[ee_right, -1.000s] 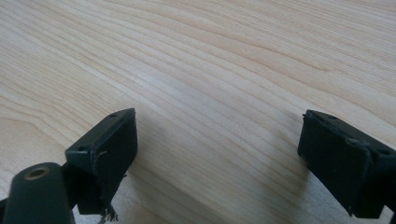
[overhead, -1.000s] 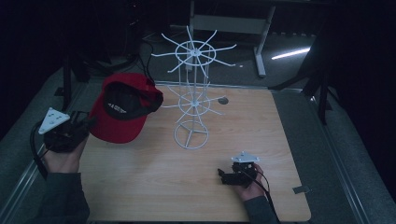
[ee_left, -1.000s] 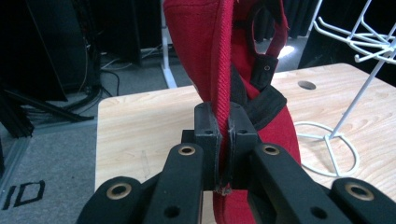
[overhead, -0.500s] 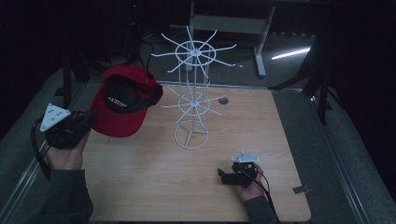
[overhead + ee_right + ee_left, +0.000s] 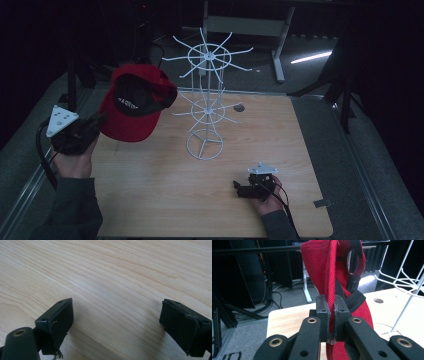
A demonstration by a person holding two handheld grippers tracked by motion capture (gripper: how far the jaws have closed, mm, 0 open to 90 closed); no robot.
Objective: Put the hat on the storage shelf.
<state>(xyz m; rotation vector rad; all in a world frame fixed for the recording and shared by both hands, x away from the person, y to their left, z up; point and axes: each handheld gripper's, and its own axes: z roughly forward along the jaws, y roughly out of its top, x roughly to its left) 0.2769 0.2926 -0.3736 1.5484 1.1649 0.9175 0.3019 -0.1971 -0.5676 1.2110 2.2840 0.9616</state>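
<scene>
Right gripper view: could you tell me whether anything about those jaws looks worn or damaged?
Yes, slightly. The right gripper stands open over the bare table, and its left pad has frayed threads hanging from the lower edge and a light scratch on its face.

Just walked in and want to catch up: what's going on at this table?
A person works with a gripper in each hand. The left gripper is clamped on the edge of a red cap, held up in the air beside a white wire rack. The right gripper rests open on the wooden table, holding nothing.
</scene>
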